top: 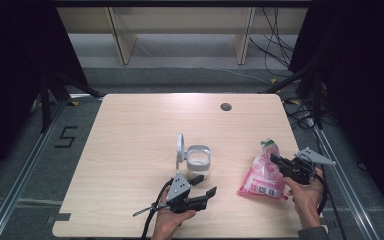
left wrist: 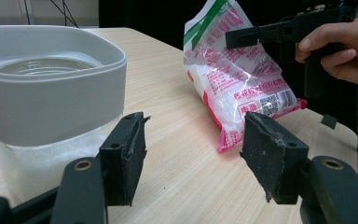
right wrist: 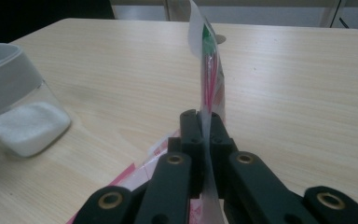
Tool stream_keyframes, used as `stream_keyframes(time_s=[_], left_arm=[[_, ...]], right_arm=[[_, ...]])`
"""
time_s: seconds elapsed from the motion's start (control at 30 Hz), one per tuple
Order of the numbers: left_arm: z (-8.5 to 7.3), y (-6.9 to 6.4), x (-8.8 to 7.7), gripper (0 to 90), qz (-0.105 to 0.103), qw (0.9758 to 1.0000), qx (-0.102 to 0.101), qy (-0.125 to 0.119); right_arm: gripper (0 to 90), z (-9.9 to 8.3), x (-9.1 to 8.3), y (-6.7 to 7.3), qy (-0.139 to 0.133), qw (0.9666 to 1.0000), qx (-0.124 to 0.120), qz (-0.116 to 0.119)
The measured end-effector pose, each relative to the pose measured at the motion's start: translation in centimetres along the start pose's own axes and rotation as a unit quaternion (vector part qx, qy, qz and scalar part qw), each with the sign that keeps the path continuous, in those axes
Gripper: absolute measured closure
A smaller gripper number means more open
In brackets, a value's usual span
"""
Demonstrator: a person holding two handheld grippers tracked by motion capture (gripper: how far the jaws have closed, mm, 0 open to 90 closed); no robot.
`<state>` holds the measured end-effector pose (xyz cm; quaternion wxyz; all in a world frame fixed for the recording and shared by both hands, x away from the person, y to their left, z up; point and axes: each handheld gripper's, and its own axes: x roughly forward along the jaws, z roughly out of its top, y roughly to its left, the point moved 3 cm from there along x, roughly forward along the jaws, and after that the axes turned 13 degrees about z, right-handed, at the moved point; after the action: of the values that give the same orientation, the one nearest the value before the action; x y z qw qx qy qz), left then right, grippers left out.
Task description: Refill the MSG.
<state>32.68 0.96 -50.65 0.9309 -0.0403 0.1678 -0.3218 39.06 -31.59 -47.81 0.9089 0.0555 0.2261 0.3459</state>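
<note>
At the lower centre of the high view, the left gripper [top: 202,186] is held with jaws wide and empty, just short of the open container [top: 198,161], whose lid is hinged up and which is seen part-filled with white granules. At the right, the pink bag [top: 263,172] is pinched near its top by the right gripper [top: 276,161], its base resting on the table [top: 130,140]. Pouring is judged not yet begun; the bag remains to be brought over the container.

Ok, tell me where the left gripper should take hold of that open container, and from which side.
Grip the container low on its clear body, below the grey collar, coming level from the person's side. The open lid stands hinged on its left, blocking that side, and the mouth is open, so not from above. The left gripper is open, just in front.
</note>
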Motion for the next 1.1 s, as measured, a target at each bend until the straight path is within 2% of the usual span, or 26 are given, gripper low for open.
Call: stream_keyframes(time_s=[0.03, 0.07, 0.1, 0.13, 0.17, 0.2, 0.23, 0.3, 0.37, 0.4, 0.43, 0.5, 0.53, 0.57, 0.63, 0.7, 0.77, 0.8, 0.87, 0.9, 0.93, 0.97, 1.0, 1.07, 1.1], left_arm=[[0.0, 0.1, 0.0, 38.4, -0.002, 1.0, 0.006, 0.0], [0.0, 0.0, 0.0, 38.3, -0.002, 1.0, 0.003, -0.004], [-0.1, 0.1, -0.1, 38.2, -0.004, 0.9999, 0.009, -0.001], [-0.1, 0.2, -0.2, 38.1, 0.0, 0.9999, 0.01, 0.001], [-0.1, 0.2, -0.3, 37.6, 0.002, 0.9999, 0.011, 0.003], [-0.1, 0.4, -0.4, 37.6, 0.003, 0.9999, 0.012, 0.002], [-0.1, 0.4, -0.4, 37.5, 0.003, 0.9999, 0.012, 0.002], [0.0, 0.7, -0.6, 37.3, 0.007, 1.0, 0.006, -0.002], [0.0, 0.8, -0.7, 36.9, 0.01, 0.9999, 0.008, -0.002], [0.0, 0.8, -0.7, 36.8, 0.01, 0.9999, 0.008, -0.002], [0.1, 0.8, -0.8, 36.7, 0.01, 0.9999, 0.006, -0.003], [0.1, 1.2, -1.1, 36.6, 0.025, 0.9996, 0.012, -0.005], [0.2, 1.3, -1.1, 36.6, 0.024, 0.9996, 0.01, -0.009], [0.2, 1.4, -1.3, 36.6, 0.03, 0.9995, 0.011, -0.004], [0.2, 1.4, -1.3, 36.6, 0.03, 0.9995, 0.01, -0.006], [0.3, 1.6, -1.5, 36.6, 0.032, 0.9994, 0.006, -0.01], [0.3, 1.8, -1.5, 36.6, 0.029, 0.9995, 0.005, -0.012], [0.3, 1.9, -1.5, 36.6, 0.029, 0.9995, 0.003, -0.013], [0.3, 2.1, -1.7, 36.6, 0.035, 0.9993, 0.006, -0.008], [0.4, 2.2, -1.7, 36.6, 0.034, 0.9994, 0.002, -0.011], [0.5, 2.4, -1.8, 36.6, 0.038, 0.9992, 0.002, -0.012], [0.5, 2.4, -1.8, 36.6, 0.038, 0.9992, 0.002, -0.012], [0.5, 2.5, -1.7, 36.6, 0.037, 0.9992, 0.001, -0.016], [0.6, 2.7, -1.9, 36.7, 0.041, 0.999, 0.0, -0.014], [0.6, 2.8, -1.9, 36.6, 0.041, 0.999, -0.001, -0.017]], right_arm=[[89.3, -0.1, -0.1, -0.4, 0.014, 0.9998, -0.014, -0.004], [89.1, -0.2, -0.2, -0.3, 0.025, 0.9996, -0.001, -0.015], [89.0, -0.2, -0.1, -0.5, 0.019, 0.9996, -0.011, -0.019], [88.8, -0.3, -0.2, -0.4, 0.016, 0.9997, 0.004, -0.02], [88.6, -0.4, -0.1, -0.8, 0.013, 0.9997, -0.012, -0.018], [88.5, -0.4, -0.1, -0.8, 0.012, 0.9997, -0.011, -0.019], [88.3, -0.4, -0.1, -0.5, 0.009, 0.9998, 0.013, -0.013], [88.1, -0.4, -0.1, -0.7, 0.01, 0.9998, -0.006, -0.018], [87.4, -0.4, -0.1, -0.7, 0.017, 0.9995, -0.006, -0.025], [86.8, -0.4, -0.2, -0.9, 0.017, 0.9993, -0.016, -0.03], [86.0, -0.5, -0.1, -1.1, 0.023, 0.999, -0.013, -0.037], [82.6, -0.5, -0.3, -1.2, 0.029, 0.9986, -0.013, -0.042], [81.7, -0.6, -0.3, -0.9, 0.028, 0.9989, 0.007, -0.037], [80.8, -0.5, -0.4, -1.0, 0.029, 0.999, -0.003, -0.034], [79.7, -0.5, -0.4, -1.2, 0.034, 0.9983, -0.011, -0.047], [78.2, -0.5, -0.5, -1.3, 0.033, 0.9981, -0.011, -0.051], [75.7, -0.5, -0.7, -1.0, 0.033, 0.9976, 0.004, -0.061], [74.4, -0.5, -0.7, -1.3, 0.036, 0.9973, -0.009, -0.064], [70.2, -0.7, -0.8, -1.2, 0.032, 0.9968, 0.006, -0.073], [68.4, -0.7, -0.9, -1.4, 0.034, 0.9965, 0.001, -0.076], [67.5, -0.8, -1.0, -1.2, 0.036, 0.9962, 0.017, -0.077], [67.5, -0.8, -1.0, -1.2, 0.036, 0.9962, 0.017, -0.077], [66.8, -0.7, -1.1, -1.6, 0.031, 0.9967, -0.004, -0.074], [64.6, -0.6, -1.4, -1.5, 0.026, 0.9964, -0.001, -0.08], [62.8, -0.6, -1.5, -1.3, 0.021, 0.9958, 0.018, -0.088]])
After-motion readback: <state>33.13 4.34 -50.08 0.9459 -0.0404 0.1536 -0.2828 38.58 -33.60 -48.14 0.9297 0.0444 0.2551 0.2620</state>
